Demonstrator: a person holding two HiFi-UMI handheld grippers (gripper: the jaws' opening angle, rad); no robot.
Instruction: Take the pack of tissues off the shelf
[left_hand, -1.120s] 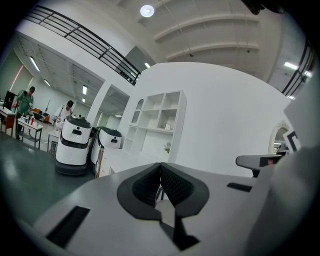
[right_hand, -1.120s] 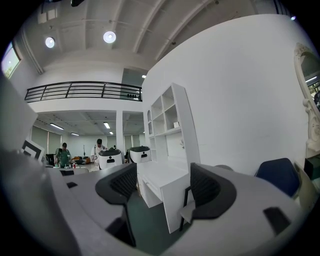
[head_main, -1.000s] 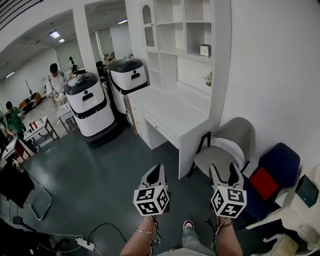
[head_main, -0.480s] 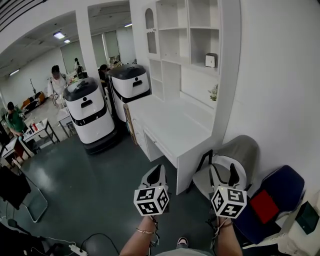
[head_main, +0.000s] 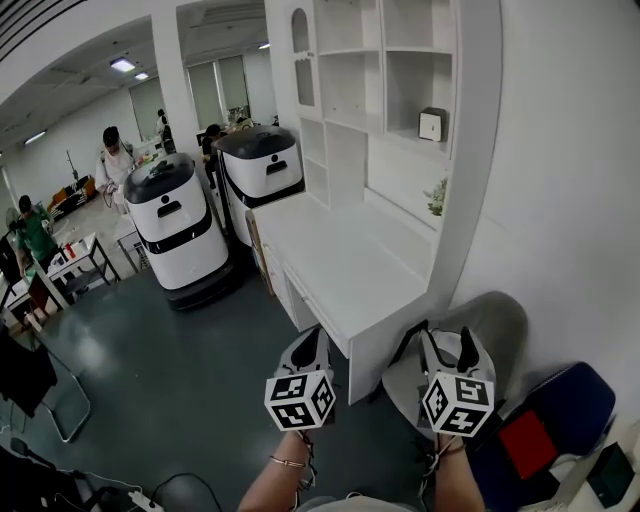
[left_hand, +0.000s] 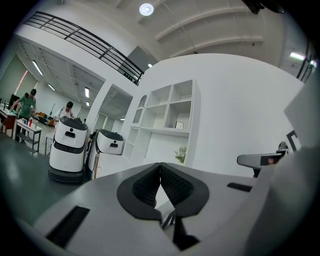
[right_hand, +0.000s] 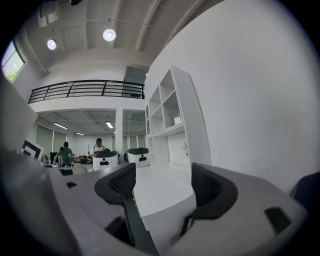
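Both grippers are up at the bottom of the head view, held out level towards the white desk (head_main: 350, 265). The left gripper (head_main: 313, 338) has its jaws pressed together, ribbed pads meeting at the tip with nothing between them. The right gripper (head_main: 448, 340) is the opposite story: jaws spread wide, and through the gap its own view shows only the desk top and the wall beyond, so it carries nothing.

The target is well away from both of them. The pack of tissues (head_main: 433, 124) stands upright in an open compartment of the white shelf unit (head_main: 350, 60) above the desk, at the right end of that compartment's floor, near the side panel. Just below it, in the taller alcove over the desk, a small green plant sprig (head_main: 437, 197) pokes out at the right.

Under the right gripper sits a grey chair (head_main: 505, 325), tucked in beside the desk's end panel, and to its right there is a blue chair (head_main: 570, 400) with a red cushion (head_main: 527, 443) on it.

Off to the left, two white-and-black service robots are parked on the dark floor – one (head_main: 175, 215) out in the open, the other (head_main: 262, 160) right against the far end of the desk. A few people stand around tables in the background.
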